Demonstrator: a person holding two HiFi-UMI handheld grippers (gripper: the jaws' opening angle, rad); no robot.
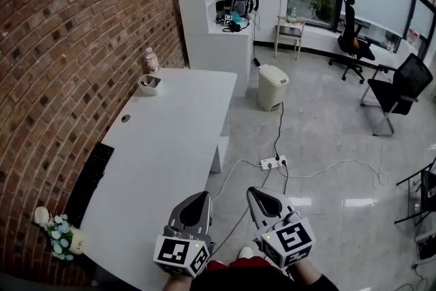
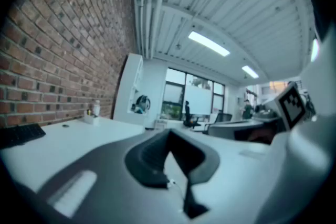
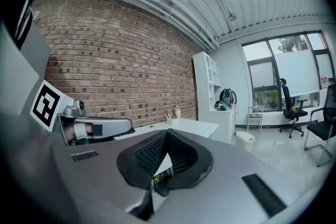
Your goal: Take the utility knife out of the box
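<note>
Entry: knife retrieval, not yet begun.
Closed and empty: left gripper (image 1: 201, 197), right gripper (image 1: 254, 192); both well apart from what may be the box (image 1: 149, 84) at the desk's (image 1: 170, 146) far end; knife not discernible.

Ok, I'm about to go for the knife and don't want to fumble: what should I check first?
Left gripper empty: ok, jaws together on nothing.
Right gripper empty: ok, likewise.
Jaws opened for a grasp: not ok, both shut.
Box found: ok, at the desk's far end beside a bottle.
Knife visible in it: cannot tell, too small.
Grippers near the box: not ok, both at the near end.
</note>
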